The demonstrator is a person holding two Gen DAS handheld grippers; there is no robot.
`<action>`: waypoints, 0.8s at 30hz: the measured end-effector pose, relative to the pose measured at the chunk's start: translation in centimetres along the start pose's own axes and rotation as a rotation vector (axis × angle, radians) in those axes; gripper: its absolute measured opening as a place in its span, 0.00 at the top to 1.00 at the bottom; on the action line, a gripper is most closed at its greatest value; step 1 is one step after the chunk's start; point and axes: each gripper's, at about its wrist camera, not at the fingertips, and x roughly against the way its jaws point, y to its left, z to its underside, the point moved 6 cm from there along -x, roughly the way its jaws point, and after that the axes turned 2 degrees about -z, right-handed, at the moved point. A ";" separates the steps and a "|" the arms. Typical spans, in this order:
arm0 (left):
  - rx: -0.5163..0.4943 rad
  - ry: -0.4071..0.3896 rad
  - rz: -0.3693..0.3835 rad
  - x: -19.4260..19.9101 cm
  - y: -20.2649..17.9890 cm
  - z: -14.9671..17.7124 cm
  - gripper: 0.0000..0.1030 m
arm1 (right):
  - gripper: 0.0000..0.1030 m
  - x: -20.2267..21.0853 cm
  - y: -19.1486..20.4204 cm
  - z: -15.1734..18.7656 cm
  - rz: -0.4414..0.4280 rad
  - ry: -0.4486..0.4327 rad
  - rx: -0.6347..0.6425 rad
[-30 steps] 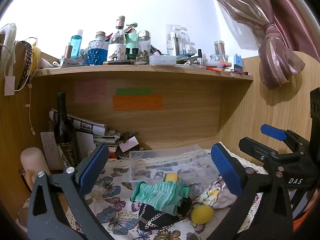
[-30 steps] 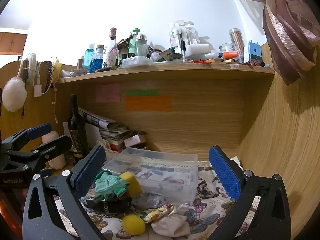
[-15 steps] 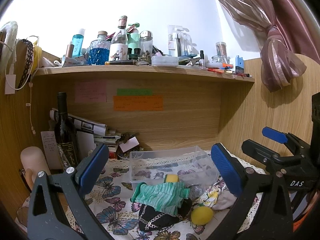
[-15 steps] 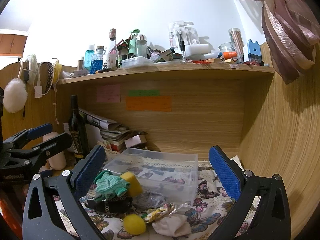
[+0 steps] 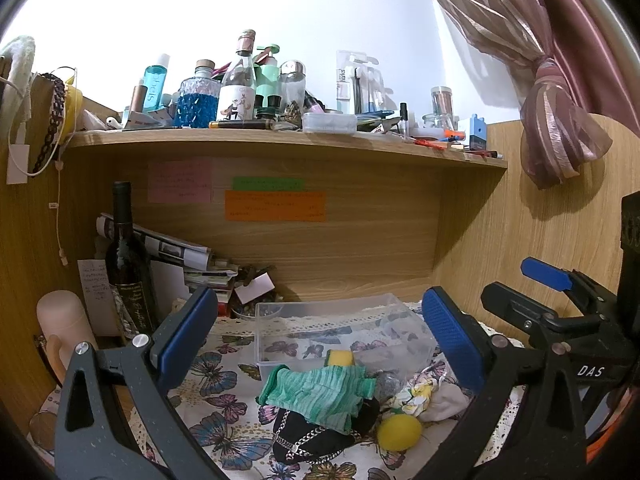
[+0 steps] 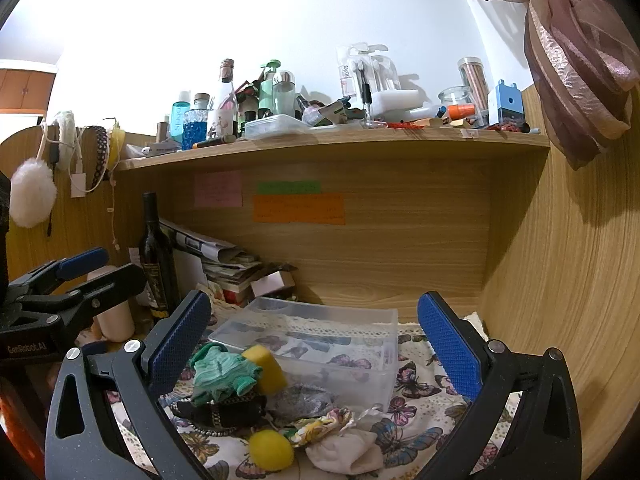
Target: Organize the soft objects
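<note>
2 tongs (image 5: pixel 320 332) (image 6: pixel 314 332) gape empty; only the right view shows the white pompom (image 6: pixel 32 194).

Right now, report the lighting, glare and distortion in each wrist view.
Left wrist view: the white wall is blown out, the shelf bows from fisheye distortion, and the curtain casts a shadow on the wood panel. Right wrist view: the same overexposed wall and curved shelf; the soft pile sits in dimmer light yet stays sharp.
</note>
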 end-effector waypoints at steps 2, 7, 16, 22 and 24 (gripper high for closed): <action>0.001 -0.001 -0.001 0.0 0.0 0.0 0.00 | 0.00 0.0 0.0 0.0 0.000 0.001 -0.001; 0.001 -0.002 -0.001 0.0 0.0 0.0 0.00 | 0.00 0.0 0.0 0.0 0.000 0.001 -0.001; 0.000 -0.001 -0.001 0.0 0.0 -0.1 0.00 | 0.00 0.1 0.0 0.0 0.001 0.000 -0.003; 0.001 0.007 0.005 -0.1 -0.1 -0.1 0.00 | 0.00 0.1 -0.1 0.1 0.000 0.001 -0.004; 0.000 0.013 0.010 -0.3 -0.2 -0.1 0.00 | 0.00 0.1 0.0 0.1 -0.003 0.004 -0.005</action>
